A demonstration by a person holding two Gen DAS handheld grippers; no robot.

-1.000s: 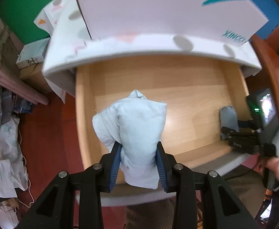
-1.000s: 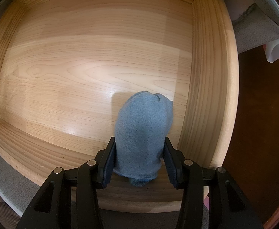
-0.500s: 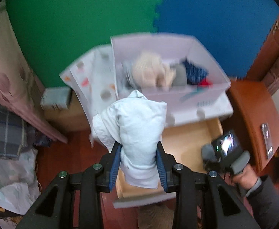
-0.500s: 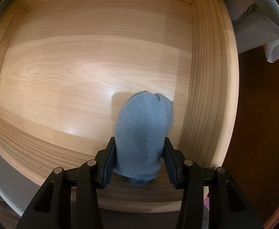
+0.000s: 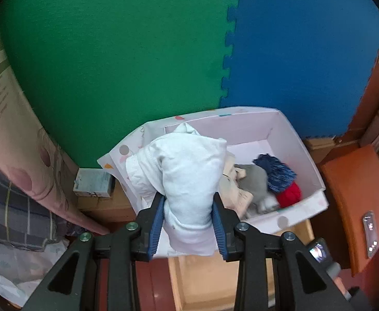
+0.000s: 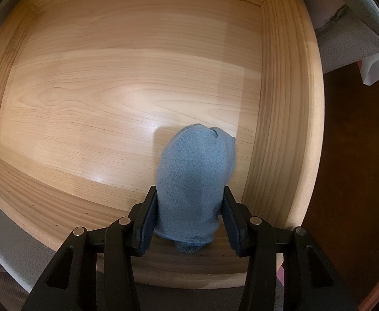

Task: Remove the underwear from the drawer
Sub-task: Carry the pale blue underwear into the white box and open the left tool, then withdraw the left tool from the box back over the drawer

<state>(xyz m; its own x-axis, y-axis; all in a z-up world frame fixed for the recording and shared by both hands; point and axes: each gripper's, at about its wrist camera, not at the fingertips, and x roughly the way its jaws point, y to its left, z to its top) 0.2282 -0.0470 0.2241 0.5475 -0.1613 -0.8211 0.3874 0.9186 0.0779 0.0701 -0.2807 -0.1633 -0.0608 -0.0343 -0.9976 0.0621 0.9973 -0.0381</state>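
Observation:
My left gripper [image 5: 187,212] is shut on a bundle of pale blue-white underwear [image 5: 186,176], held high in front of a white box [image 5: 311,165] that stands on the cabinet above the open wooden drawer [image 5: 205,282]. My right gripper [image 6: 189,215] points down into the drawer [image 6: 111,98] and is shut on a rolled grey-blue underwear [image 6: 194,178] near the drawer's right wall [image 6: 280,129]. Apart from that roll, the drawer floor is bare wood. The right gripper's camera unit [image 5: 319,252] shows low right in the left wrist view.
The white box holds several garments: beige [image 5: 234,189], grey [image 5: 254,181], dark blue [image 5: 277,172] and red [image 5: 289,194]. Green [image 5: 111,51] and blue [image 5: 306,46] foam mats cover the wall. A pink curtain [image 5: 21,134] hangs left, a brown stand [image 5: 355,189] right.
My left gripper has risen out of the drawer with the pale underwear and tilted up, so the white box and wall came into view. The right gripper and its grey-blue roll stayed still.

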